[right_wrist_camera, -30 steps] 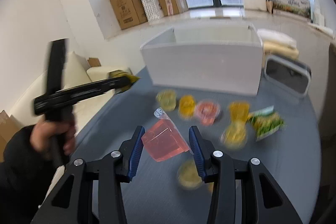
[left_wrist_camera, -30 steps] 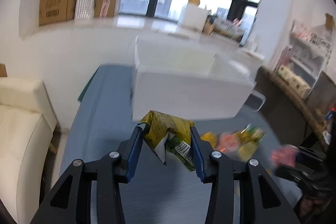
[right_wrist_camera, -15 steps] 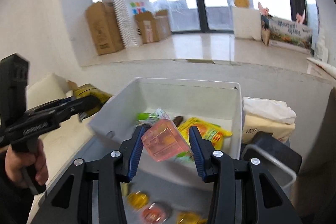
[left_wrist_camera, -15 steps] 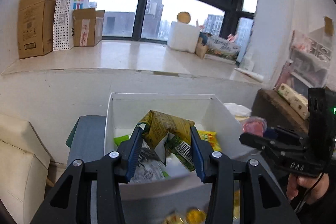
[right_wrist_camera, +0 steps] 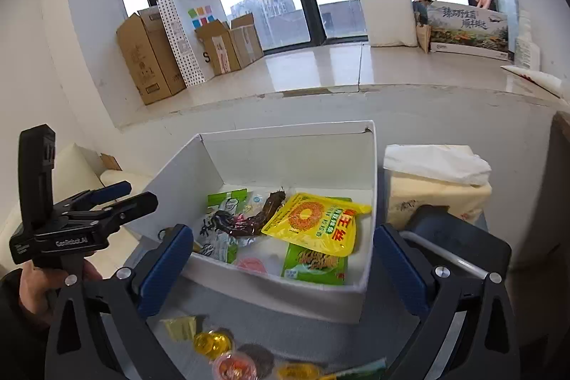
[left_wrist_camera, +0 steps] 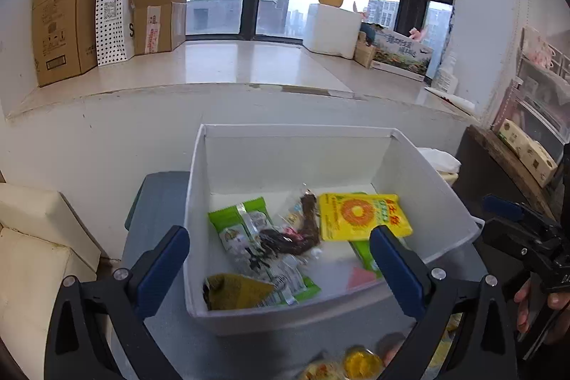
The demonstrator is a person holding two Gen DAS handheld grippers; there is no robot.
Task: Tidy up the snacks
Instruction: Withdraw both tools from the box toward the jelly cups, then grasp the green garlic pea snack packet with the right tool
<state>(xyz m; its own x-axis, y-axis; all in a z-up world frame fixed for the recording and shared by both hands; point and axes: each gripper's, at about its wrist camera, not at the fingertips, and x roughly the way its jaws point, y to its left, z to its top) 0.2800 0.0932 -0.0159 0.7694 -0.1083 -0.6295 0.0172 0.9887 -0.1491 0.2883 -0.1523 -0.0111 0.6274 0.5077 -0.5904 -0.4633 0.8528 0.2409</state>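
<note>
A white box (left_wrist_camera: 409,162) (right_wrist_camera: 285,294) stands on the grey table and holds several snack packets. My left gripper (left_wrist_camera: 279,260) is open and empty above the box's near edge. The olive-yellow packet (left_wrist_camera: 238,291) lies in the box's near left corner. My right gripper (right_wrist_camera: 283,259) is open and empty above the box. The pink jelly cup (right_wrist_camera: 251,264) (left_wrist_camera: 358,276) lies on the box floor. A yellow packet (right_wrist_camera: 317,223) (left_wrist_camera: 359,214) and a green packet (right_wrist_camera: 315,262) lie beside it. Jelly cups (right_wrist_camera: 213,342) sit on the table in front of the box.
A tissue pack (right_wrist_camera: 436,180) and a dark container (right_wrist_camera: 459,244) stand right of the box. A cream sofa (left_wrist_camera: 32,244) is on the left. Cardboard boxes (left_wrist_camera: 62,31) line the window ledge. A shelf (left_wrist_camera: 534,116) stands at far right.
Both grippers have opened over the box. The olive-yellow packet dropped from the left gripper and the pink jelly cup from the right; both now lie inside the box.
</note>
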